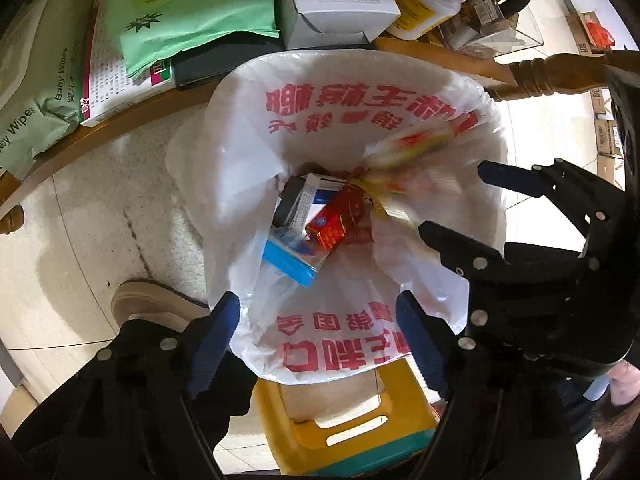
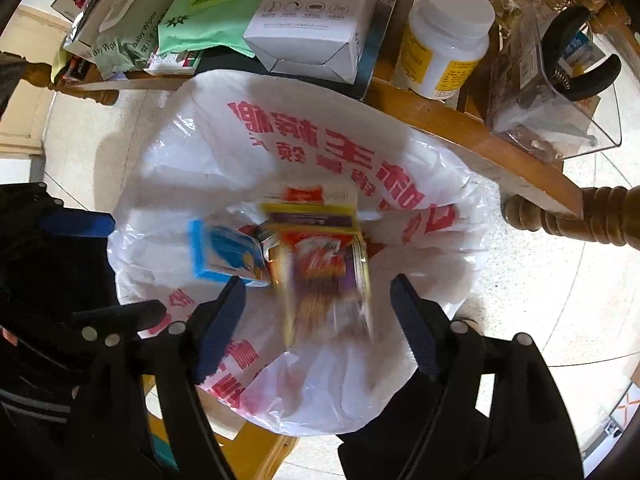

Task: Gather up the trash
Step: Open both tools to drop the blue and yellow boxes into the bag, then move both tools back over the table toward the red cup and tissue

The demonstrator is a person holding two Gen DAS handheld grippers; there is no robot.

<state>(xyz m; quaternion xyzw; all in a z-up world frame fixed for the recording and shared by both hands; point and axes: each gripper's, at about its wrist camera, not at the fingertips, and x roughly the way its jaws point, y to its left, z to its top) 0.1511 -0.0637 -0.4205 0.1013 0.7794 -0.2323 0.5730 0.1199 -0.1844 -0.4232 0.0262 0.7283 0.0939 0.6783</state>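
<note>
Both cameras are looking almost straight down into a white plastic bag (image 1: 320,80) printed with large red characters, its mouth stretched wide over a bin on the pale tiled floor (image 1: 80,220) beside a wooden counter (image 1: 440,54).

The left hand-held gripper (image 1: 316,340) is hanging over the near rim of the bag with its blue-padded jaws standing apart and nothing between them. The right hand-held gripper (image 2: 316,320) is also hanging over the bag, jaws standing wide, not pressing on anything.

A yellow, red and purple snack packet (image 2: 320,272) is showing as a motion-blurred streak in the gap between the right jaws, touching neither pad; in the left view it is smearing across the bag's far side. Its print is too blurred to read.

Lying at the bottom of the bag are a red carton (image 1: 340,220), a blue box (image 1: 288,264) and a white and dark box (image 1: 300,204), all bunched together.

On the counter above the bag are sitting a pack of baby wipes (image 1: 44,112), a green pouch (image 1: 192,12), a white carton (image 1: 332,4) and a white bottle with a yellow label (image 2: 444,40). A yellow stool (image 1: 340,428) is standing under the bag's near edge, and a beige shoe (image 1: 148,300) is showing at the lower left.
</note>
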